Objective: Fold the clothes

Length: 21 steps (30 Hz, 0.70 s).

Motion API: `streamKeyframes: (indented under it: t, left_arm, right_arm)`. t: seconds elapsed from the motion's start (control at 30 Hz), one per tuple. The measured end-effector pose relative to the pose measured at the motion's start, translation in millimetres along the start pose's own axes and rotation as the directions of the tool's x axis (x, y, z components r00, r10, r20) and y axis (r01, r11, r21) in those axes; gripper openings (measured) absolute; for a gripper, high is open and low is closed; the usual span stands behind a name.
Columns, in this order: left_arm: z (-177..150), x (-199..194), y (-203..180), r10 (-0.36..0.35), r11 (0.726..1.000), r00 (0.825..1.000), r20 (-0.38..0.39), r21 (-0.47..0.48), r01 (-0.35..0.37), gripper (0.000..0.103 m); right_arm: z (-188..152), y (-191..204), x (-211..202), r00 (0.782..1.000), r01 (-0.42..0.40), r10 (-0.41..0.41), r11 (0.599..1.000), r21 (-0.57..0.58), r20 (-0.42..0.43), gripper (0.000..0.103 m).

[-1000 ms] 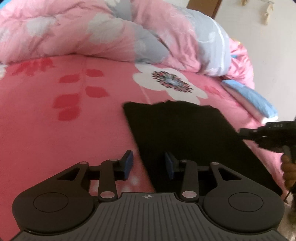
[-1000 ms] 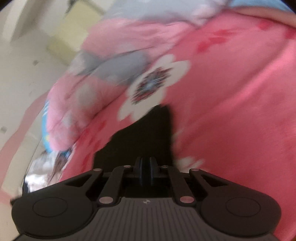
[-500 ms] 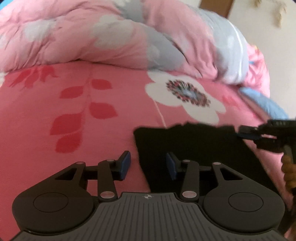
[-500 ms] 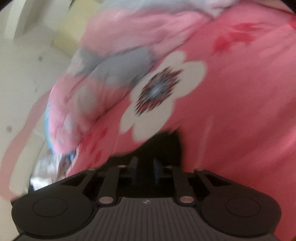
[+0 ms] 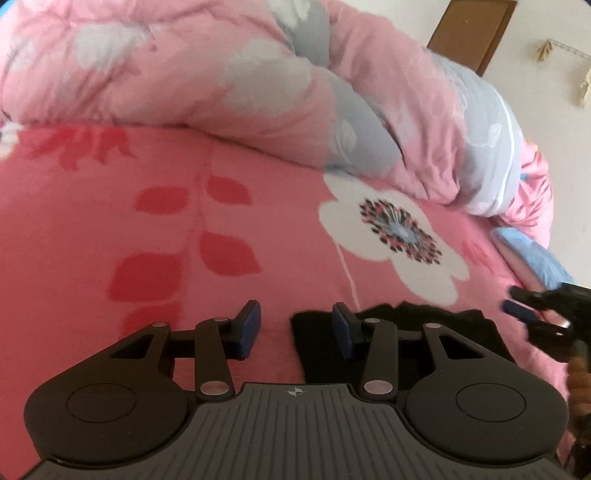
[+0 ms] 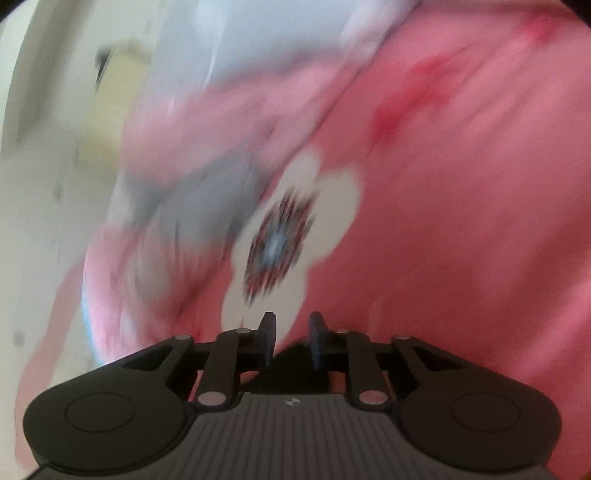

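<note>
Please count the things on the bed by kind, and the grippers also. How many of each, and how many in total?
Black garment: 1
Pink and grey floral quilt, bunched at the back: 1
Blue folded cloth at the bed's right edge: 1
Grippers: 2, the left gripper and the right gripper, both open and empty
Total: 5

**What lies around me on the bed**

My bed sheet (image 5: 92, 221) is pink, printed with red leaves (image 5: 225, 254) and a big white flower (image 5: 399, 236). Behind it a pink and grey quilt (image 5: 258, 92) is heaped up. A blue folded cloth (image 5: 535, 258) sits at the bed's right edge. I see a white wall (image 5: 546, 110) with a brown wooden panel (image 5: 476, 33).
</note>
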<state>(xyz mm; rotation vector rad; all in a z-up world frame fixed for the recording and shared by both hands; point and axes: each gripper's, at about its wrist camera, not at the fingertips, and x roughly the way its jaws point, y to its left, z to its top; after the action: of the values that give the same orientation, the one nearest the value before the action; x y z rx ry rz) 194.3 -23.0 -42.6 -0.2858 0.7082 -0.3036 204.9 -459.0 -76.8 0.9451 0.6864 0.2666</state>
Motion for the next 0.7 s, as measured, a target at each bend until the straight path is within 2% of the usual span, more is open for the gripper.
streamKeyframes:
  t: [0.1,0.2,0.27,0.3,0.37,0.43,0.53,0.6,0.63,0.7]
  left_arm:
    - [0,-21,-4,-0.011,1.0,1.0,0.004,0.019,0.011,0.042]
    - [-6,-44,-15,-0.039,0.998,0.999,-0.018,0.053,0.04,0.042]
    - [-16,-56,-27,-0.072,0.993,0.996,-0.058,0.092,0.077,0.042]
    - [-24,-61,-34,-0.093,0.989,0.992,-0.083,0.105,0.101,0.042]
    - [-43,-69,-45,-0.128,0.983,0.985,-0.119,0.118,0.142,0.042]
    - [-64,-74,-54,-0.142,0.979,0.979,-0.146,0.126,0.161,0.042]
    - [-85,-87,-59,-0.125,0.977,0.982,-0.145,0.151,0.147,0.042]
    - [-93,-101,-59,-0.116,0.977,0.985,-0.124,0.165,0.136,0.042]
    - [-95,-107,-59,-0.131,0.975,0.985,-0.116,0.162,0.149,0.042]
    - [-99,-115,-63,-0.145,0.972,0.983,-0.114,0.171,0.163,0.042]
  right_arm:
    - [-8,6,-23,0.998,-0.056,0.055,0.998,-0.005,-0.012,0.022]
    - [-25,16,-42,0.989,-0.124,0.122,0.992,-0.014,-0.083,0.022]
    - [-36,21,-59,0.977,-0.179,0.177,0.984,-0.006,-0.12,0.022]
    - [-43,22,-64,0.968,-0.206,0.206,0.978,0.011,-0.144,0.026]
    - [-61,19,-62,0.947,-0.232,0.244,0.969,0.082,-0.208,0.029]
    - [-79,10,-58,0.943,-0.184,0.214,0.974,0.134,-0.254,0.029]
    - [-97,-4,-76,0.964,-0.096,0.125,0.986,0.133,-0.235,0.025]
    - [-101,-10,-108,0.989,-0.029,0.046,0.992,0.122,-0.138,0.026]
    - [-102,-10,-128,0.997,0.043,-0.036,0.995,0.095,-0.072,0.027]
    - [-107,-2,-155,0.994,0.107,-0.108,0.993,0.057,0.015,0.027]
